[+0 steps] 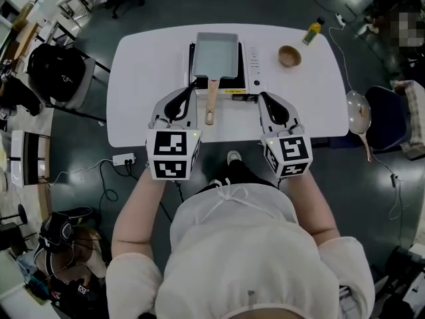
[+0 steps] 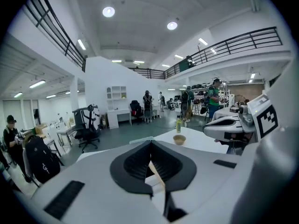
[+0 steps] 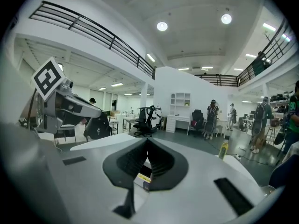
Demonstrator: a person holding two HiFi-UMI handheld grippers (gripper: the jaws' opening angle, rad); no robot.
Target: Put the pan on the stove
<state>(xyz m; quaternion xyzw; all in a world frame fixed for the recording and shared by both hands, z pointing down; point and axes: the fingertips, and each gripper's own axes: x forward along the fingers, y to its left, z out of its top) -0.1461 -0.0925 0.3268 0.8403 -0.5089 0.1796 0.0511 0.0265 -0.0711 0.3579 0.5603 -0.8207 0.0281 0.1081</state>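
Observation:
A rectangular pan (image 1: 216, 50) with a wooden handle (image 1: 211, 102) sits on a portable stove (image 1: 252, 64) at the table's middle, its handle pointing toward me. My left gripper (image 1: 193, 85) hovers just left of the handle, jaws shut with nothing between them. My right gripper (image 1: 261, 96) is at the stove's near right corner, also shut and empty. In the left gripper view the jaws (image 2: 150, 144) meet at the tips, and a sliver of the wooden handle (image 2: 154, 171) shows below. In the right gripper view the jaws (image 3: 147, 142) are pressed together above the stove's edge (image 3: 142, 179).
A small wooden bowl (image 1: 289, 55) and a green bottle (image 1: 311, 32) stand at the white table's (image 1: 146, 105) far right. A chair with a ladle (image 1: 359, 115) stands right of the table. A chair with a black backpack (image 1: 58, 72) stands to the left. Cables lie on the floor.

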